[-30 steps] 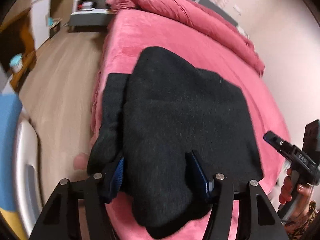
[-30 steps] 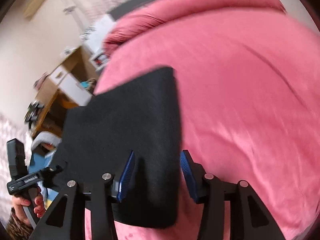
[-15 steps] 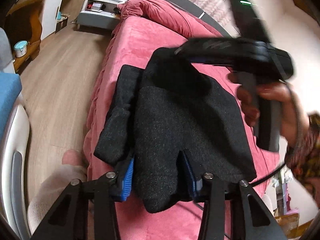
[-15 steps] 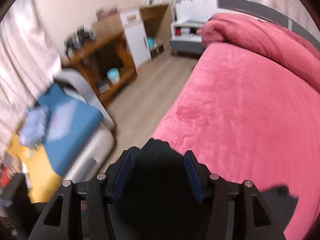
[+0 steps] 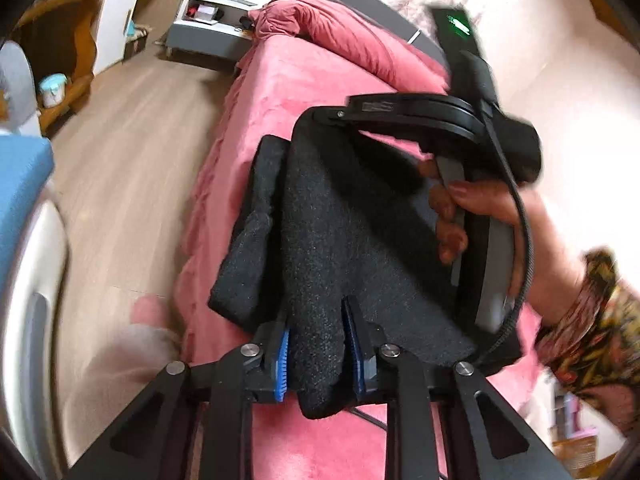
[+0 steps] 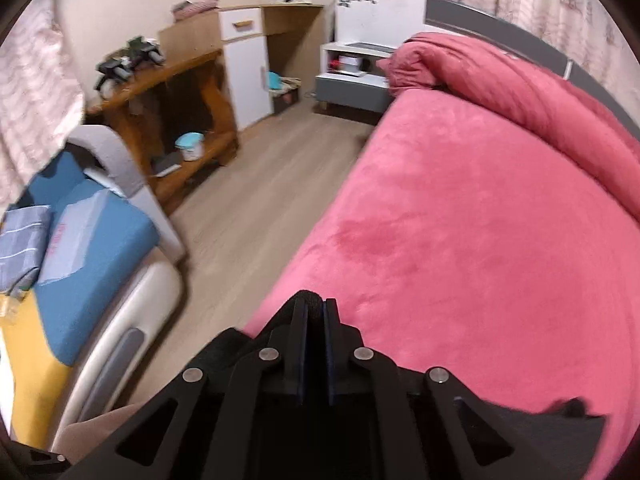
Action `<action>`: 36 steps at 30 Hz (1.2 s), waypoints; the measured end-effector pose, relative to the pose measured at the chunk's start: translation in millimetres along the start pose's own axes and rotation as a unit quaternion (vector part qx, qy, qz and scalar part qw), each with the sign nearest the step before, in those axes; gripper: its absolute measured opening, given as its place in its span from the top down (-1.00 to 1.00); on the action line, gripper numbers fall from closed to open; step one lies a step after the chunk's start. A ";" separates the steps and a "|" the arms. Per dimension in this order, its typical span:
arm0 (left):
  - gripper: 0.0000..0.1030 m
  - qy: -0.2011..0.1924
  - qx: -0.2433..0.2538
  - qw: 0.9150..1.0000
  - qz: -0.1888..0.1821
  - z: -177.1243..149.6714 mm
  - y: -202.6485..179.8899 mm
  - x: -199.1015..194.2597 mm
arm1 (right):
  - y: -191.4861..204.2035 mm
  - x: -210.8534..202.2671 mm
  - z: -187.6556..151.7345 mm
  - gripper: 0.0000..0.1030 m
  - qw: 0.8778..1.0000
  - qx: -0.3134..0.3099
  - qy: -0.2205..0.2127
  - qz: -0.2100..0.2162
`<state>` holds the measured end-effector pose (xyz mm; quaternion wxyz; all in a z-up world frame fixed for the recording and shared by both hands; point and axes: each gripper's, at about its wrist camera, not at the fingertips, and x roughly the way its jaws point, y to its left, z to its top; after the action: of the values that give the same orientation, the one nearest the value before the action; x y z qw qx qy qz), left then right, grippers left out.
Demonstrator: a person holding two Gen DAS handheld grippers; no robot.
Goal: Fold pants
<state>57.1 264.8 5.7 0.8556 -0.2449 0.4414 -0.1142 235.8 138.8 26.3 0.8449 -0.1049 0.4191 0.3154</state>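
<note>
Black pants lie folded near the left edge of a pink bed. My left gripper is at their near end. Its jaws are closing, and the blue pads press a thick fold of the fabric from both sides. A hand reaches across the pants with my right gripper, whose tip pinches their far end. In the right wrist view, the right gripper has its jaws closing almost together on a thin edge of black fabric. More of the pants shows at the lower right.
A rolled pink duvet lies along the head of the bed. A white nightstand stands beside it. Wooden floor runs along the left of the bed, with a blue-cushioned seat and a wooden shelf table beyond. A patterned sleeve is at the right.
The right gripper swung from the pants' right edge across to their far end and closed on it. The left jaws narrowed onto the near fold.
</note>
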 end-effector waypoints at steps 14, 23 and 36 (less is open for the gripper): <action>0.36 0.045 0.052 0.993 0.093 81.2 -25.4 58.7 | -121.2 -136.2 -146.4 0.16 0.980 0.180 -0.038 -0.072; 0.53 0.015 0.056 0.992 0.108 65.5 -16.1 47.5 | -162.4 -160.7 -204.9 0.01 0.946 0.313 -0.059 -0.066; 0.48 -0.004 0.068 0.989 0.128 53.6 -22.4 33.9 | -140.6 -140.4 -172.3 0.25 0.959 0.282 -0.023 0.007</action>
<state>120.8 248.8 19.9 0.8796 -0.1286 0.4569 -0.0325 149.4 -109.2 14.8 0.8473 0.1481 0.4723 0.1927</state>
